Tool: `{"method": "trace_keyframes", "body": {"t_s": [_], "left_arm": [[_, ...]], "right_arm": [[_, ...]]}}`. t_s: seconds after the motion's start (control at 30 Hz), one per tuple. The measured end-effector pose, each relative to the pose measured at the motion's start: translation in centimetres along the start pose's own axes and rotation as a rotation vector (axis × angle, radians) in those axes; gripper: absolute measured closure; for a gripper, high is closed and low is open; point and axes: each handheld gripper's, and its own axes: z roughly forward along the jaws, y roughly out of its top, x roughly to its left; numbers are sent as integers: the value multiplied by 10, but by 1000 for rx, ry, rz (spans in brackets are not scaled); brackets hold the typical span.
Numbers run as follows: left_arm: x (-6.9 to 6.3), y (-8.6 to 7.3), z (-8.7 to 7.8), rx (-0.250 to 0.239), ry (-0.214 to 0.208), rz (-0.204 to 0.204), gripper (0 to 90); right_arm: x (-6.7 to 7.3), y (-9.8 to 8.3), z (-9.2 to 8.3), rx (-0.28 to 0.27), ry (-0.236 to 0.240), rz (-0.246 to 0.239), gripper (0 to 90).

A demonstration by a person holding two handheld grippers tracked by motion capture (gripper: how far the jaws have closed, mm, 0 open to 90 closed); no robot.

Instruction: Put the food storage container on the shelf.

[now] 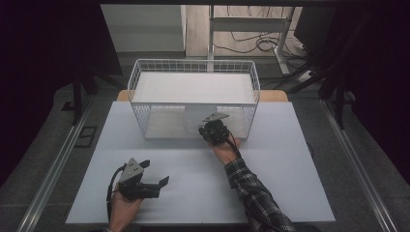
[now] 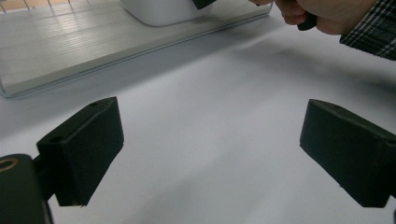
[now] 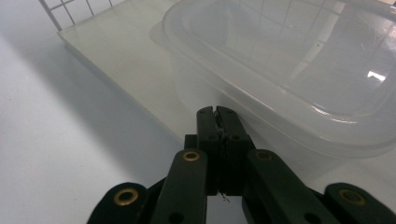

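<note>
Jaws of the left gripper [image 1: 153, 175] stand wide apart with nothing between them; it rests near the front-left corner of the bench [image 1: 290, 193], idle.

Jaws of the right gripper [image 1: 209, 129] are pressed together. In the right gripper view the closed tips [image 3: 218, 116] sit at the rim of a clear plastic container [image 3: 299, 79]; whether the thin lip is pinched between them or merely touched cannot be told.

Container location: on the lower shelf of the white wire rack [image 1: 193, 67], which stands at the back middle of the bench; the container is at the shelf's front edge, toward the right.

Handling assessment: the container appears empty, thin-walled and light. The walls are likely to flex under pressure, and the smooth plastic may slip. The rolled rim looks like the stiffest part and the soundest place to grip. A one-sided pull may tilt or swing it; the free left gripper could steady the opposite side.
</note>
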Motion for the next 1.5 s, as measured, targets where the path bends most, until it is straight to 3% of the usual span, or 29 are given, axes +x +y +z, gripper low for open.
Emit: {"method": "trace_keyframes", "body": {"t_s": [0.47,1.0,1.23,1.5], "left_arm": [[-2,-1,3,11,-13,10,65],[-2,-2,6,31,-21,15,57],[-3,-2,7,37,-25,17,48],[-4,-2,6,37,-31,21,46]], "right_arm": [[10,-6,-19,-2,53,-12,490],[10,-25,-53,-13,103,4,232],[13,-37,-73,-15,144,-14,94],[18,-46,-93,-24,142,-35,56]]}}
